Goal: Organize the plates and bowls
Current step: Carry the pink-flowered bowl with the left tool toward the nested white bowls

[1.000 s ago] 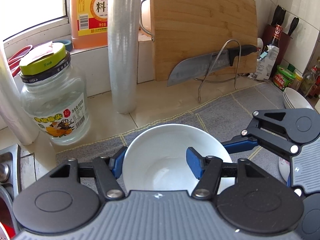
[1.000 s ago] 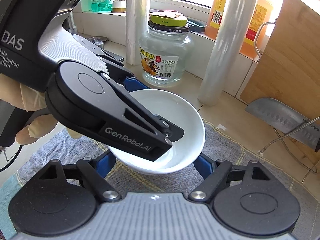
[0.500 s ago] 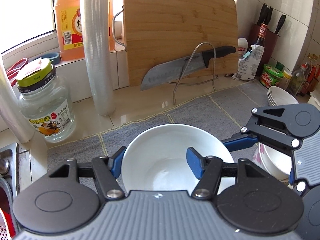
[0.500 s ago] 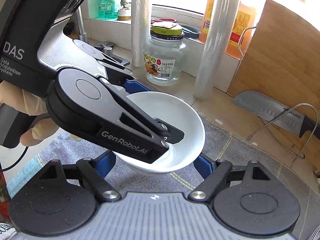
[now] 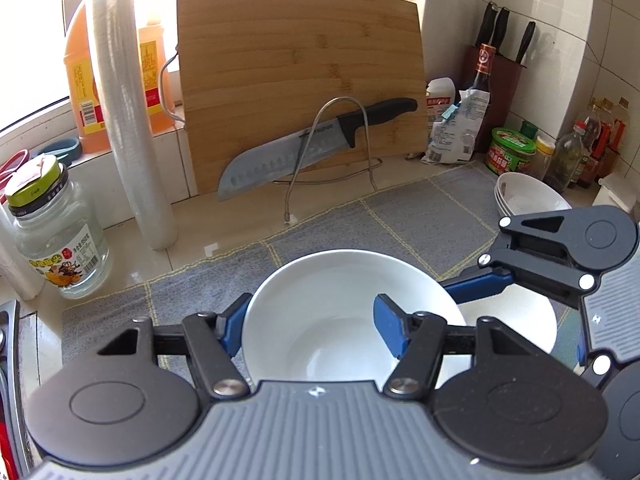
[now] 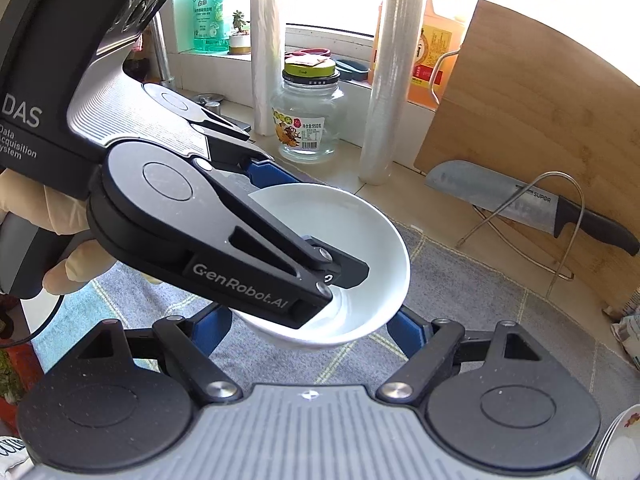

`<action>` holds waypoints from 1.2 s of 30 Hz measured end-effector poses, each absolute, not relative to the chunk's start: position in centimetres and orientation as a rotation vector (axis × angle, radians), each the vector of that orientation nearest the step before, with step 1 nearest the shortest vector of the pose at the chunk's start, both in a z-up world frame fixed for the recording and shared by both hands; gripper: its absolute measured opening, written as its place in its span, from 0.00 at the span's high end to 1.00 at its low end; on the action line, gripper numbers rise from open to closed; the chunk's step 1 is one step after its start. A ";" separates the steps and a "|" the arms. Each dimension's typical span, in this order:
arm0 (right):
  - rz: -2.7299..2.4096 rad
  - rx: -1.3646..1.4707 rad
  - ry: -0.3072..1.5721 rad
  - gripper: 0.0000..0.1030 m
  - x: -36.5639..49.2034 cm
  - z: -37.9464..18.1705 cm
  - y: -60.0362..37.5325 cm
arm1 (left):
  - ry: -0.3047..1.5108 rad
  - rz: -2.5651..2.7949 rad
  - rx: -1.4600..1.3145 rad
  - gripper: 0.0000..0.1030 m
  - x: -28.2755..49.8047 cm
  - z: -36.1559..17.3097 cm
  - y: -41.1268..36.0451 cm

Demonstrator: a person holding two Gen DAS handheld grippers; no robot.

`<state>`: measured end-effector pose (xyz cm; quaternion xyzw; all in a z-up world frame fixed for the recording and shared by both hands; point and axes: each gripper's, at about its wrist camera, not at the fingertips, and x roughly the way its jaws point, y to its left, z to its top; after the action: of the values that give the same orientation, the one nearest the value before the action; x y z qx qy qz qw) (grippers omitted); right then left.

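Observation:
A white bowl (image 5: 332, 312) hangs above the grey mat (image 5: 400, 220), carried by both grippers. My left gripper (image 5: 312, 328) is shut on it, one blue finger outside the left wall and the other inside the bowl. In the right wrist view the same bowl (image 6: 344, 216) sits between the blue fingers of my right gripper (image 6: 310, 330), which clamp its lower sides. Another white bowl (image 5: 516, 320) rests on the mat just right of and below the carried one. A stack of white bowls (image 5: 524, 196) stands further back on the right.
A knife (image 5: 300, 152) lies on a wire rack before an upright bamboo board (image 5: 300, 80). A glass jar (image 5: 56, 240) and a cling-film roll (image 5: 132, 120) stand at the left. Condiment bottles (image 5: 576, 152) crowd the back right corner. A floral-rimmed plate (image 6: 624, 440) shows at the lower right.
Both grippers have carried the bowl rightward along the counter and slightly up. The jar and film roll slid left in view; the bowls on the right came into view.

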<state>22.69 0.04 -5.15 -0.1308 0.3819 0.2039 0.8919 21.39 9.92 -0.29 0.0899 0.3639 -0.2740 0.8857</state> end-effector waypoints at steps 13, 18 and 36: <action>0.369 -0.241 0.803 0.15 20.3 -4.2 -4.5 | 0.739 -0.646 0.200 0.38 20.3 0.4 4.7; 0.335 -0.236 0.804 0.15 19.5 -4.0 -5.8 | 0.737 -0.680 0.210 0.38 20.2 0.4 2.7; 0.245 -0.209 0.843 0.15 17.7 -4.5 -8.6 | 0.758 -0.793 0.235 0.33 19.8 -0.9 -2.0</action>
<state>17.73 -8.62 -4.45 -0.1009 0.4074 0.1184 0.8999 19.82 -2.01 -0.85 0.1115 0.3594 -0.3758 0.8469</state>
